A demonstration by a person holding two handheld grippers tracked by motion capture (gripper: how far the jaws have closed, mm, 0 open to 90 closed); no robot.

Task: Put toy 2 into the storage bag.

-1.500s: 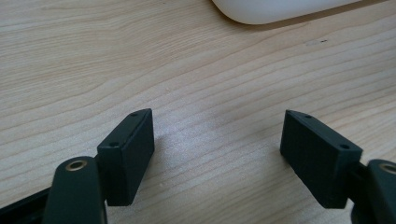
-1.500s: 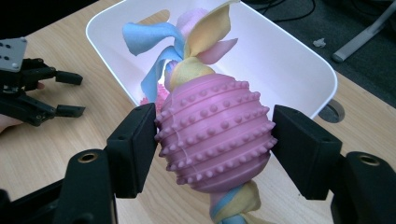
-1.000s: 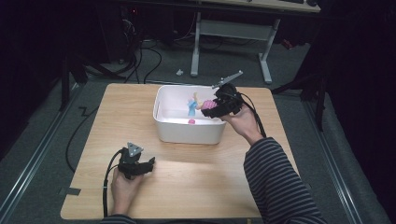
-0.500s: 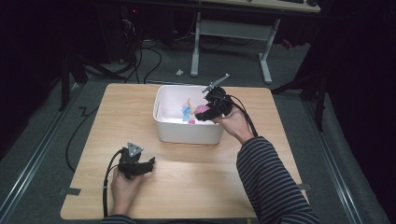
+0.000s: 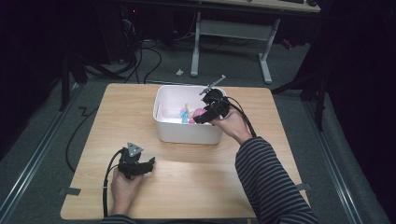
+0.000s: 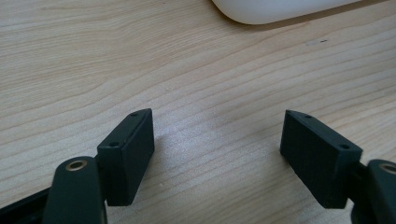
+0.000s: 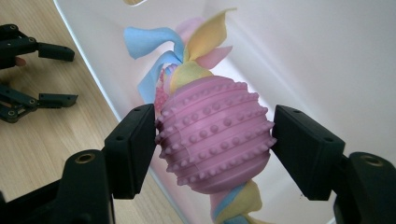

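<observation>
Lowered since a second ago, the right gripper sits inside the one white plastic tub, jaws just easing around one pink knobbly rubber ball; left gripper rests agape

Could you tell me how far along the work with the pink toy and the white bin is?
Done: the pink studded ball toy is over the white bin. In hand: the right gripper has just been opening, its pads beside the ball. Left: dropping it; the left gripper rests open.
</observation>
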